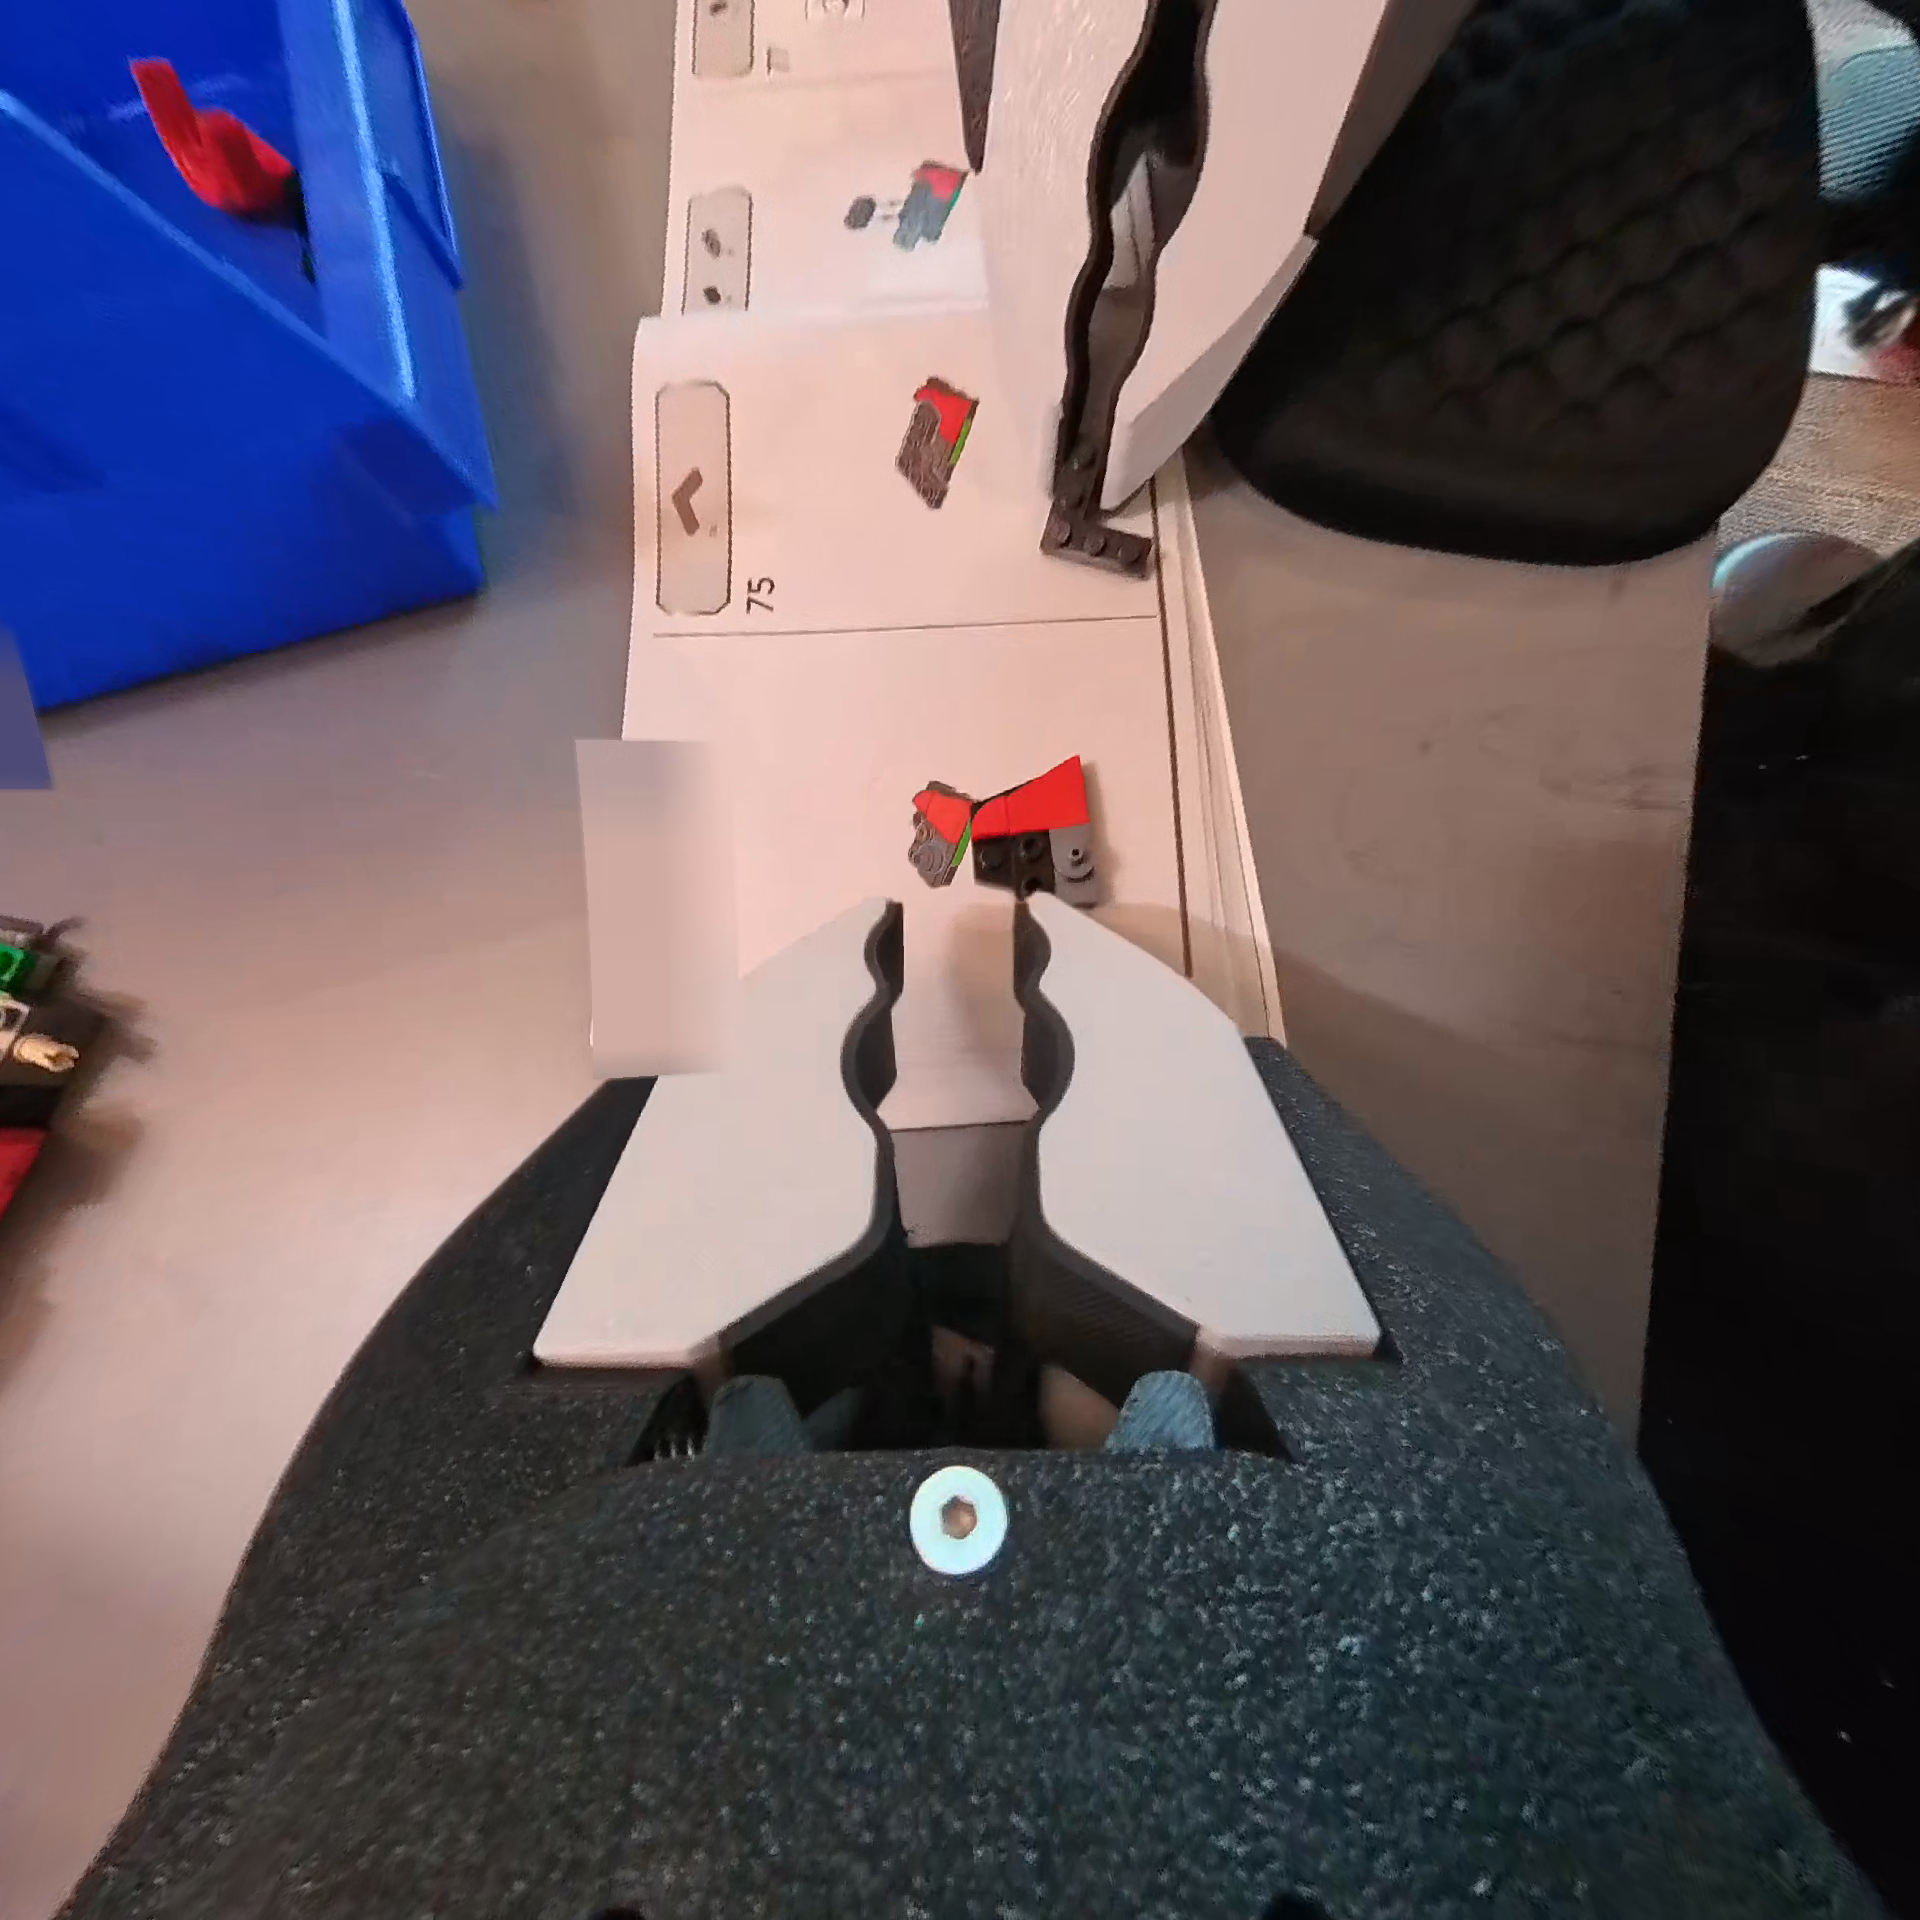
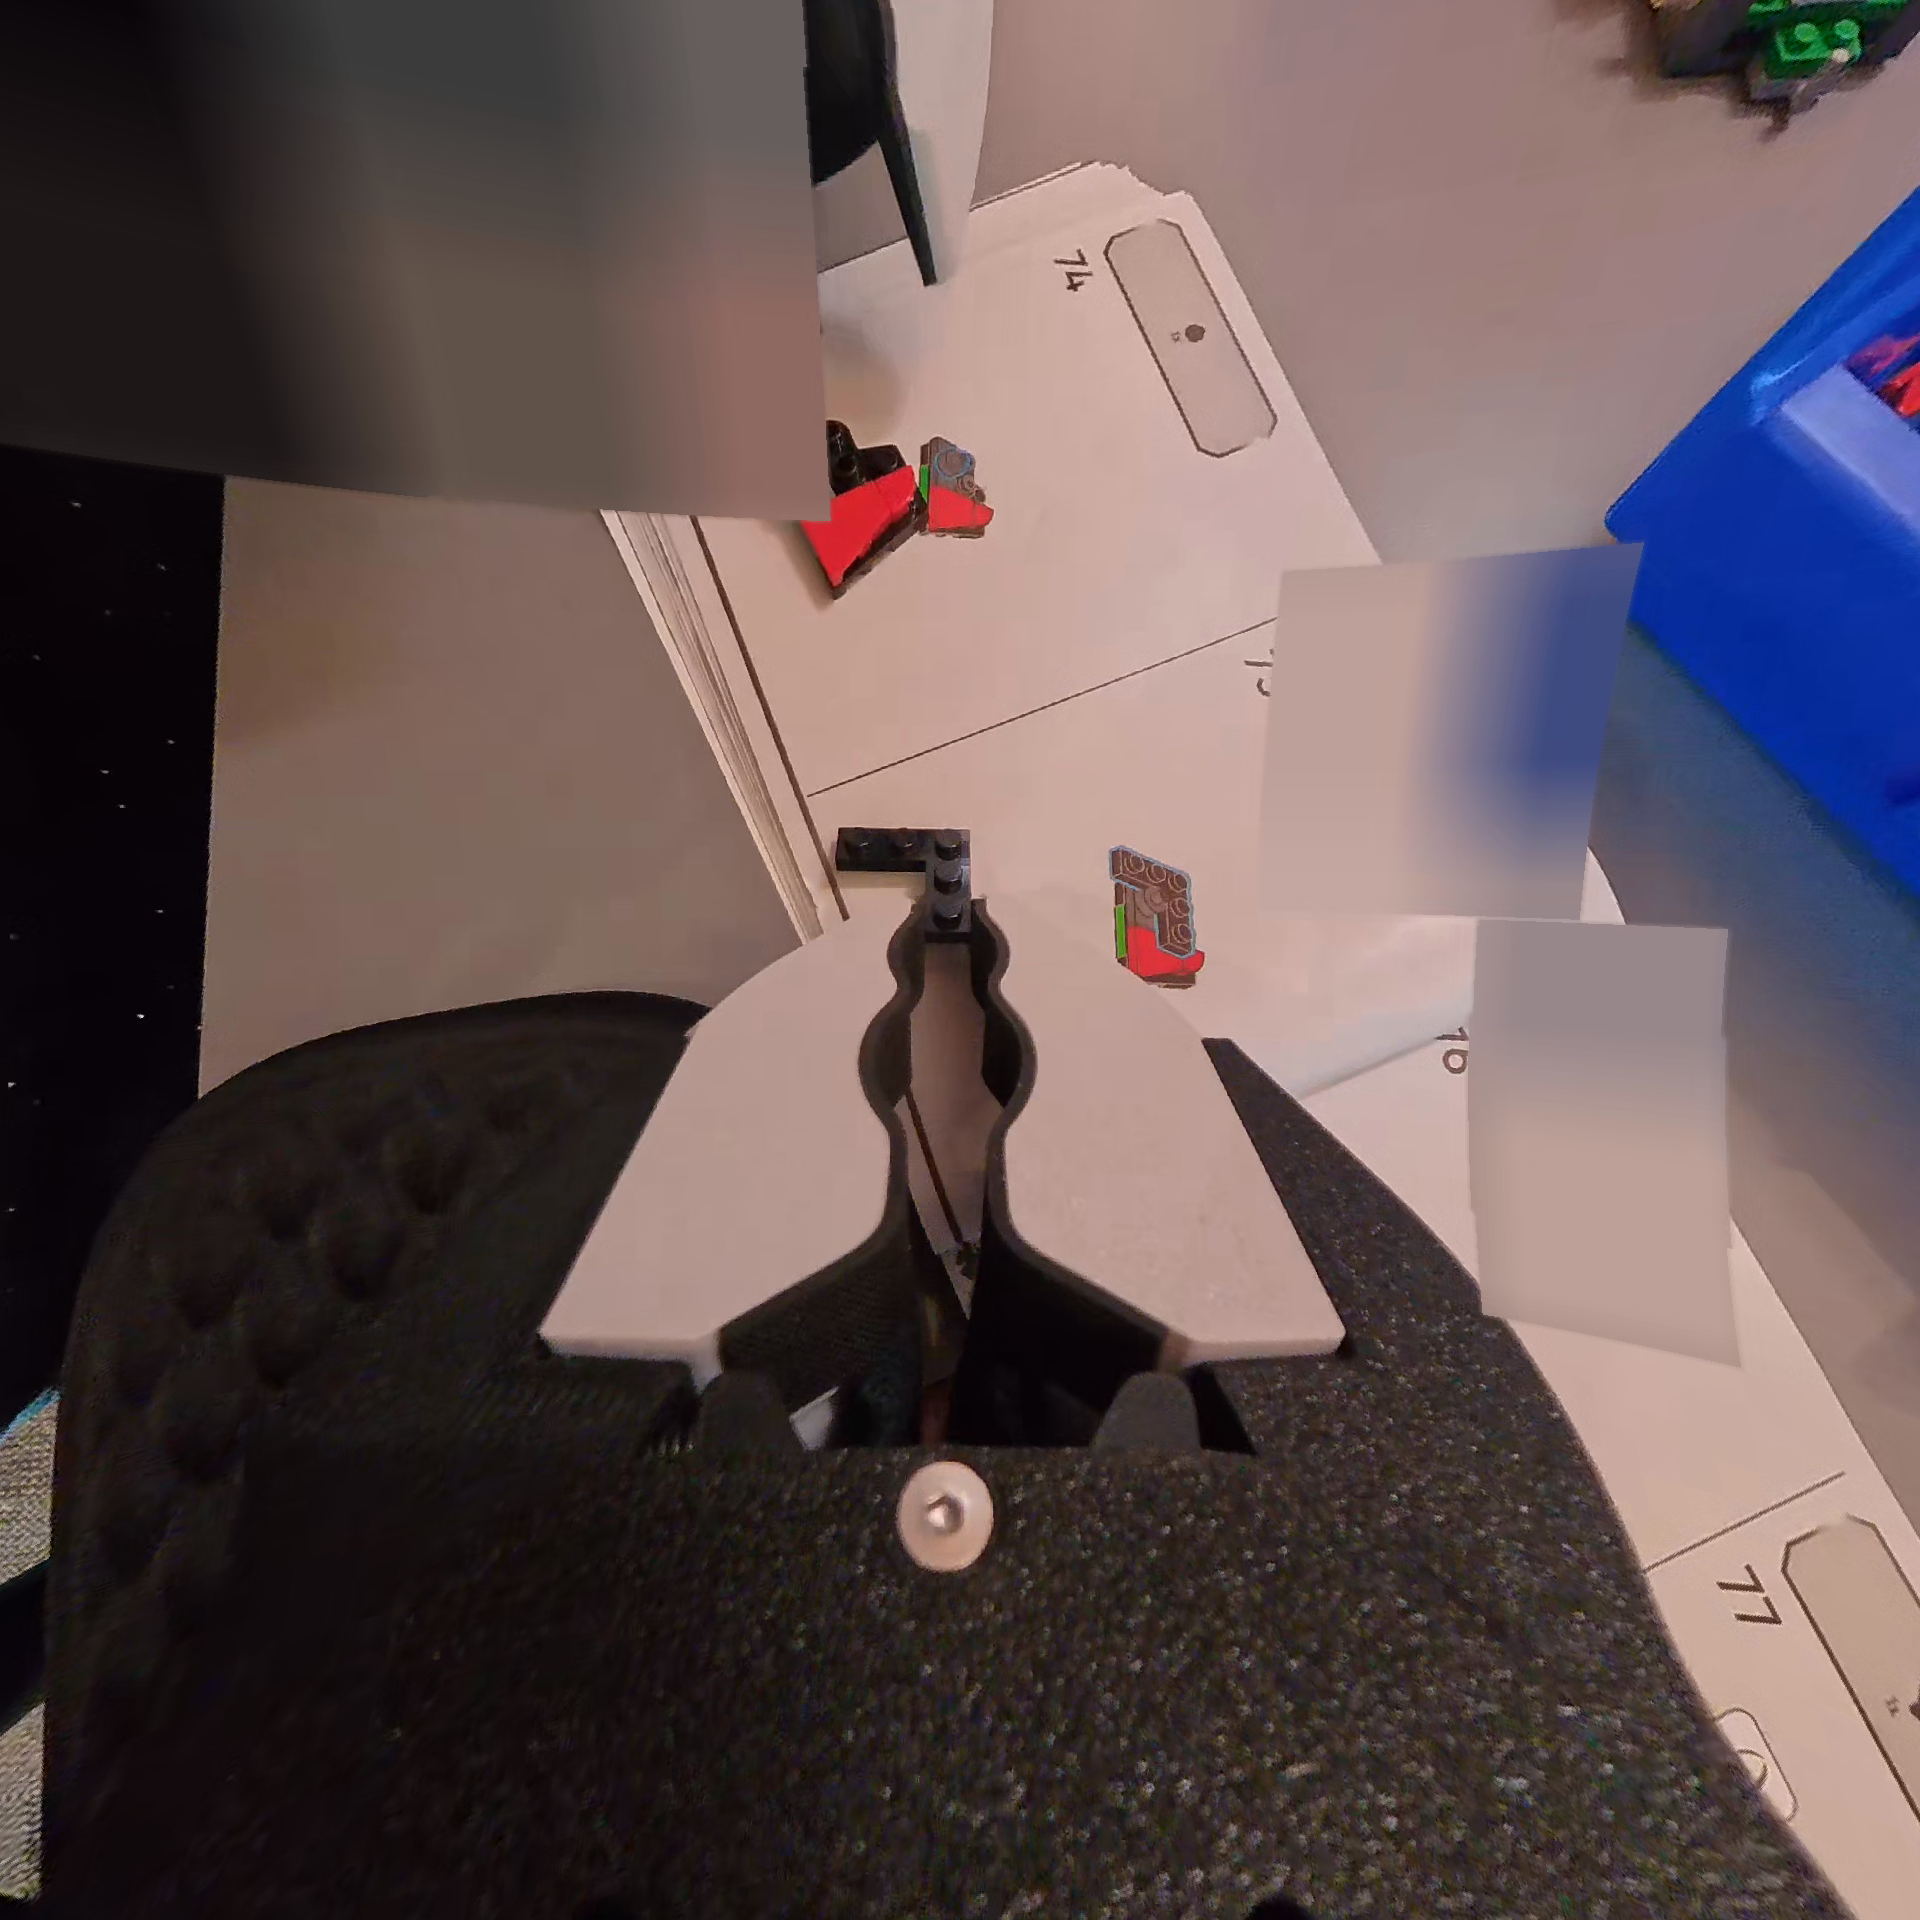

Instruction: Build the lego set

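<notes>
My right gripper (image 2: pixel 950 923) is shut on one arm of a black L-shaped plate (image 2: pixel 906 850) and holds it over the open instruction booklet (image 2: pixel 1039 644). In the left wrist view the same gripper (image 1: pixel 1086 488) and plate (image 1: pixel 1099 542) show at the far right of the page. A small red, black and grey sub-assembly (image 1: pixel 1029 831) lies on the booklet (image 1: pixel 883 707), just ahead of my left gripper (image 1: pixel 961 914), which is open and empty. The sub-assembly also shows in the right wrist view (image 2: pixel 868 520), beside a printed picture of it.
A blue bin (image 1: pixel 208 364) with red pieces stands on the grey table left of the booklet; it also shows in the right wrist view (image 2: pixel 1787 499). A partly built model (image 2: pixel 1787 42) sits farther off. A black mesh chair (image 1: pixel 1507 312) is at the table's edge. The left gripper's tips are roughly 11 cm from the right gripper's. My left tips are roughly 20 cm from the partly built model (image 2: pixel 1787 42).
</notes>
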`<state>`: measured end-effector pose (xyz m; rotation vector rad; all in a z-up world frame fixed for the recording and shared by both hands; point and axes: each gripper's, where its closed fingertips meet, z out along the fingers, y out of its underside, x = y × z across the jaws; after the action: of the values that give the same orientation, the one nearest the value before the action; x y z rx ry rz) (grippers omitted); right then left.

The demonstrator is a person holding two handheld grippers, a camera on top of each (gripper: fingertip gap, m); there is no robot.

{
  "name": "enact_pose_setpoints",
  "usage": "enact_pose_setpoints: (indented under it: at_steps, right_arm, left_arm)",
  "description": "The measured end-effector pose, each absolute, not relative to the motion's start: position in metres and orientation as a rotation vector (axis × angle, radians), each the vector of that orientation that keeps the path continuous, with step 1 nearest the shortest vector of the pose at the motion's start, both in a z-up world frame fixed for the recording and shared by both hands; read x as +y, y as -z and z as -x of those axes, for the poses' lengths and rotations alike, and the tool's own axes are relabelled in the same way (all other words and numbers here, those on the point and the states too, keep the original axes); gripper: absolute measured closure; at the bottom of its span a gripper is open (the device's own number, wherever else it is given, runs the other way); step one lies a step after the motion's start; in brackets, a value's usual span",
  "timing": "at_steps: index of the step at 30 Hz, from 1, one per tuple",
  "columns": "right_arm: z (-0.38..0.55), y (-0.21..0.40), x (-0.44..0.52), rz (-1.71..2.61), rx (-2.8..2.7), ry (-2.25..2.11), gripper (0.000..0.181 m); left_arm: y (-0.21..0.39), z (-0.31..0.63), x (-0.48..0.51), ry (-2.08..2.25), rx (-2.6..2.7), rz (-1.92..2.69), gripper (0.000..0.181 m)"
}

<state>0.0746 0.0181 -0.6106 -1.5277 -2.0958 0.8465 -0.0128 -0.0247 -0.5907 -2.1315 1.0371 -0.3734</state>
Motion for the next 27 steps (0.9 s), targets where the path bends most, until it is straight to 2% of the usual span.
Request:
enact_pose_setpoints:
  at_steps: [11, 19, 27]
  right_arm:
    - [-0.074, 0.607, 0.016, 1.516, -2.104, -0.856, 0.173]
    - [-0.046, 0.569, -0.002, 1.353, -2.111, -1.007, 0.173]
    - [-0.012, 0.589, -0.021, 1.197, -2.336, -0.952, 0.173]
  left_arm:
    - [0.586, 0.011, -0.033, 0.433, 1.067, 2.07, 0.157]
    - [0.586, 0.007, -0.036, 0.435, 1.091, 2.053, 0.151]
    - [0.586, 0.001, -0.036, 0.418, 1.114, 2.033, 0.151]
